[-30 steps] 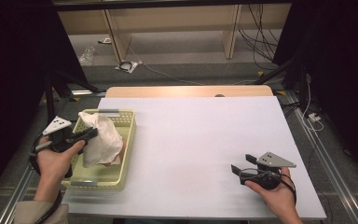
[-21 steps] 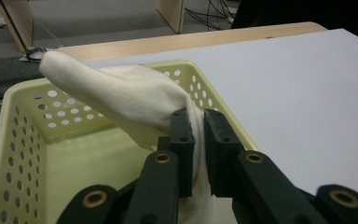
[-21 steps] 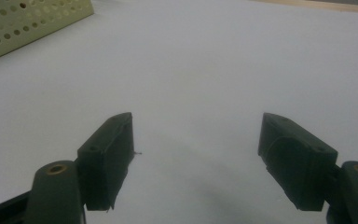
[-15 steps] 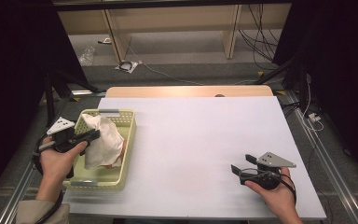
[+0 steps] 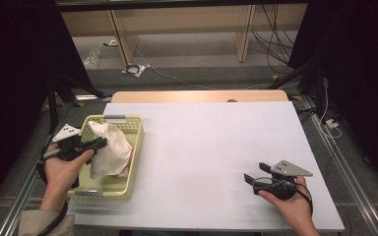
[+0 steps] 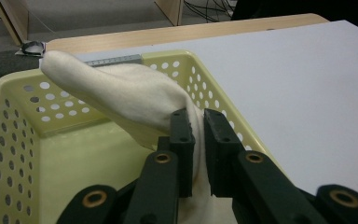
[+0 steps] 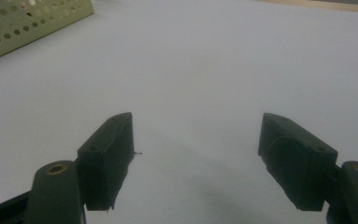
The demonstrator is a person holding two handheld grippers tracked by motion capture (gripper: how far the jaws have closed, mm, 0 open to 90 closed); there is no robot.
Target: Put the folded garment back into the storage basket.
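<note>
The left gripper [image 5: 96, 144] is over a yellow basket [image 5: 128, 184] at the left side of the white bench [image 5: 211, 147]. Its jaws are squeezed together on a white cloth [image 5: 110, 152]. In the left gripper view, the cloth [image 6: 121, 98] is pinched between the two black jaws and sticks up in a soft hump. It rises above the basket [image 6: 9, 140] wall with all its little round holes. The rest of the cloth lies inside the basket, mostly at the far end.

The right gripper [image 5: 250, 181] is near the front right of the bench, well apart from the basket. A hand [image 5: 290, 206] holds it just above the bench top. In the right gripper view, its jaws are wide apart with nothing between them, and the bare bench [image 7: 205, 70] lies under them. A corner of the basket [image 7: 32, 18] peeks in at the top left.
</note>
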